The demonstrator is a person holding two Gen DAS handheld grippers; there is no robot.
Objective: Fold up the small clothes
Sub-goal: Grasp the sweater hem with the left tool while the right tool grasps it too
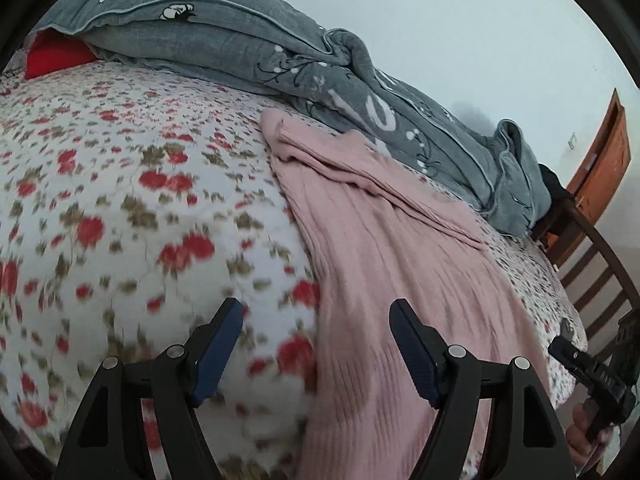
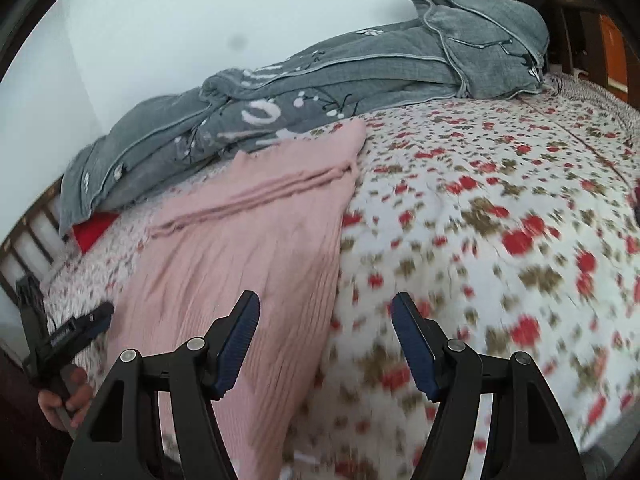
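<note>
The flowered bedspread (image 1: 120,200) lies bare and open on both sides of the pink sweater (image 1: 380,260). A bunched grey quilt (image 1: 224,32) walls off the far edge along the wall, and a wooden chair (image 1: 592,272) stands at the bed's end

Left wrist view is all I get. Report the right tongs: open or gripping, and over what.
Observer: The right tongs are open, with nothing between them.
Operator: Give their position relative to the pink garment.
Observer: Seen from their own camera, they straddle the pink garment's side edge: one finger is over the pink, the other over the floral sheet.
Operator: Say what lies beyond that edge.
Observer: The floral sheet runs on from there up to the grey quilt piled along the wall.
</note>
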